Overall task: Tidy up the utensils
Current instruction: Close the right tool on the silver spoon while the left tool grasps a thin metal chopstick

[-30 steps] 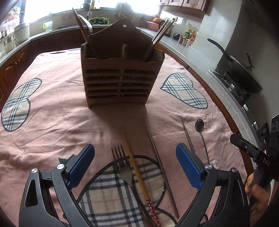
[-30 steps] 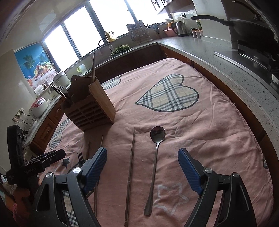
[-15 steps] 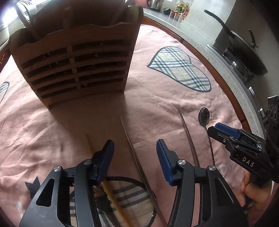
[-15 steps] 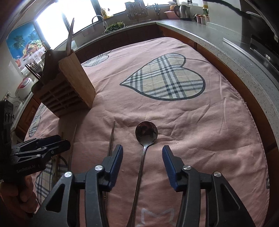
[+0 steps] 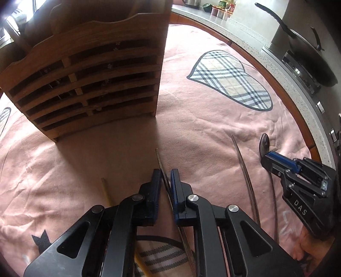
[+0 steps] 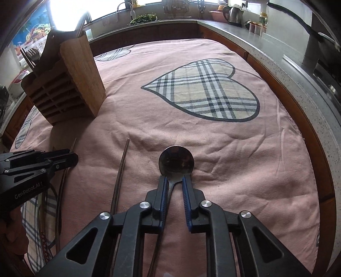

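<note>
A wooden slatted utensil holder (image 5: 89,85) stands on the pink tablecloth, also in the right wrist view (image 6: 64,85), with several utensils in it. My left gripper (image 5: 165,176) has closed around a metal chopstick (image 5: 158,157) lying on the cloth. My right gripper (image 6: 173,181) straddles the neck of a metal spoon (image 6: 176,162), jaws nearly closed with a small gap on each side. A second metal chopstick (image 6: 121,172) lies between them, also in the left wrist view (image 5: 245,170). A wooden chopstick (image 5: 106,189) lies left of my left gripper.
The pink tablecloth (image 6: 213,149) carries plaid hearts. A countertop (image 6: 277,59) curves around the table's right side with a wok (image 5: 309,55) on the stove. A kettle (image 6: 233,12) and jars stand at the back.
Both grippers have moved down and forward to the cloth and narrowed from wide open: the left onto the metal chopstick, the right around the spoon's neck.
</note>
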`<state>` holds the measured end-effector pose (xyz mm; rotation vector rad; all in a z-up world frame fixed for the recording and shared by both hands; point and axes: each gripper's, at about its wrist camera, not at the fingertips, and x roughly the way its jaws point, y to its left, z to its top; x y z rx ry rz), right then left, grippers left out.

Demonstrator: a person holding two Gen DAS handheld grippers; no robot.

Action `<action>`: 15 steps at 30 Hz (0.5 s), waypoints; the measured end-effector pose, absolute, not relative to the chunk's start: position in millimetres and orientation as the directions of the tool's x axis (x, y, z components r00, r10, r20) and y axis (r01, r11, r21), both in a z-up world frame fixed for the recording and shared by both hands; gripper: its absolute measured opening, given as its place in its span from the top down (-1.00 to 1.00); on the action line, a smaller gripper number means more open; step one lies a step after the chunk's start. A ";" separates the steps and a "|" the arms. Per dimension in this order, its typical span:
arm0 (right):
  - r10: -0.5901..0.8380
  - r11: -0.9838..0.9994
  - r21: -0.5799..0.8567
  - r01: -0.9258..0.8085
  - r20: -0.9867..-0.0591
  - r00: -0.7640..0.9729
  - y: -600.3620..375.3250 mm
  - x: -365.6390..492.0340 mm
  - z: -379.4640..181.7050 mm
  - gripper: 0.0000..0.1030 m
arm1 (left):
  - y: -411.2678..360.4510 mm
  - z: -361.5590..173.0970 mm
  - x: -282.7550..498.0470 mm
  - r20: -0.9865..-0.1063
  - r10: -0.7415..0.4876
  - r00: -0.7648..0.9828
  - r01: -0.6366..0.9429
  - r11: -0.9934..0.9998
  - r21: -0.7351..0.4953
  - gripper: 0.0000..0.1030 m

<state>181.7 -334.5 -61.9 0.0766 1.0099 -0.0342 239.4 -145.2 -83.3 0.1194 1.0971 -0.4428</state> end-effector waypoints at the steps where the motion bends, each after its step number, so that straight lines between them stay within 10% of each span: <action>1: 0.007 0.997 0.048 0.063 -0.846 0.533 -333.8 181.4 -61.7 0.80 | -145.0 -83.4 239.6 -0.879 -0.288 0.381 0.403 0.907 -0.123 0.85; 15: 0.094 0.982 0.169 0.088 -0.833 0.545 -345.8 173.4 -50.2 0.89 | -127.2 -66.9 233.1 -0.842 -0.412 0.348 0.393 0.880 -0.268 0.92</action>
